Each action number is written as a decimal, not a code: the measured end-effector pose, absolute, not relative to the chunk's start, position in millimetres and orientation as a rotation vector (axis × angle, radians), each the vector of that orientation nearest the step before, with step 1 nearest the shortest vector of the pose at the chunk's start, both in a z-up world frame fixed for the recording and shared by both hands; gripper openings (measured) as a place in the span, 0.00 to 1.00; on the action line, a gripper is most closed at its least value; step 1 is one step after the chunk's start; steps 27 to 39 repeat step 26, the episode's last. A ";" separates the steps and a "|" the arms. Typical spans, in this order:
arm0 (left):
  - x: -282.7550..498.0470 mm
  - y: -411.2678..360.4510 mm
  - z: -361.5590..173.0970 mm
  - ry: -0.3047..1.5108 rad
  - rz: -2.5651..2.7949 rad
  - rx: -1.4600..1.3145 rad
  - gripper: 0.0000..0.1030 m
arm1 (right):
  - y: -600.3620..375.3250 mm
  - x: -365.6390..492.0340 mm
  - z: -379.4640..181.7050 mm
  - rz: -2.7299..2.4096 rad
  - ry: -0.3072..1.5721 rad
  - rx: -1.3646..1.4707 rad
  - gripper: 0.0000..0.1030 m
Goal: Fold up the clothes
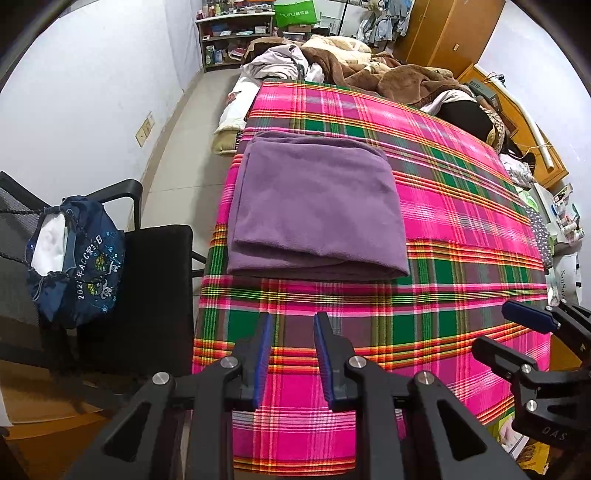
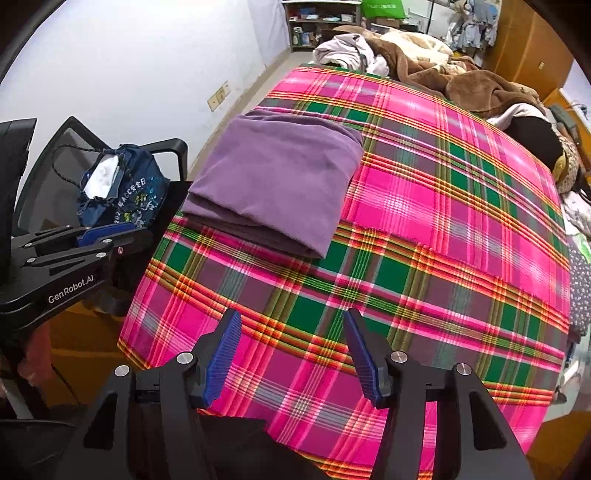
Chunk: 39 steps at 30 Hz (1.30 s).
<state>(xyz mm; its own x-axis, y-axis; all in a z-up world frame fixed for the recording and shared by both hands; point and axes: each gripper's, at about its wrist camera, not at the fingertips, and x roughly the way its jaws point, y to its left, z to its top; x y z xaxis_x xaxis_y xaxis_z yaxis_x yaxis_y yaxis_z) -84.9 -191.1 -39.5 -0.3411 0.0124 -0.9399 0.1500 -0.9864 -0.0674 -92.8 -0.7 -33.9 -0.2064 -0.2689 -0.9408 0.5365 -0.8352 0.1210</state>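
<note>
A purple fleece garment (image 1: pixel 314 203) (image 2: pixel 273 177) lies folded into a rectangle near the left edge of a pink-and-green plaid cloth (image 1: pixel 461 221) (image 2: pixel 443 206) spread over the bed. My left gripper (image 1: pixel 293 325) hovers over the plaid's near part, short of the purple fold, its blue pads apart with nothing between them. It also shows side-on at the left of the right wrist view (image 2: pixel 122 236). My right gripper (image 2: pixel 291 321) stands wide open over the plaid's near edge, empty, and is seen at the right edge of the left wrist view (image 1: pixel 495 326).
A black chair (image 1: pixel 155 280) stands left of the bed with a navy drawstring bag (image 1: pixel 77 266) (image 2: pixel 118 184) on it. Brown blankets and loose clothes (image 1: pixel 369 70) (image 2: pixel 443 74) are heaped at the bed's far end. A wooden wardrobe (image 1: pixel 450 33) and shelves (image 1: pixel 236 33) stand behind.
</note>
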 end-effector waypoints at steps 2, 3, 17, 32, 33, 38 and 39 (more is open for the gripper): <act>-85.3 -193.3 -40.1 0.229 -2.499 1.755 0.23 | -2.3 -91.1 -33.9 -2.080 0.322 1.553 0.58; -85.2 -194.6 -40.0 0.241 -2.504 1.755 0.23 | -3.3 -90.4 -33.9 -2.081 0.324 1.554 0.58; -92.1 -204.8 -39.0 0.265 -2.544 1.766 0.19 | -14.9 -90.1 -34.0 -2.105 0.319 1.570 0.58; -98.0 -210.1 -38.5 0.272 -2.557 1.759 0.18 | -18.6 -93.3 -35.8 -2.113 0.309 1.589 0.58; -98.0 -210.1 -38.5 0.272 -2.557 1.759 0.18 | -18.6 -93.3 -35.8 -2.113 0.309 1.589 0.58; -98.0 -210.1 -38.5 0.272 -2.557 1.759 0.18 | -18.6 -93.3 -35.8 -2.113 0.309 1.589 0.58; -98.0 -210.1 -38.5 0.272 -2.557 1.759 0.18 | -18.6 -93.3 -35.8 -2.113 0.309 1.589 0.58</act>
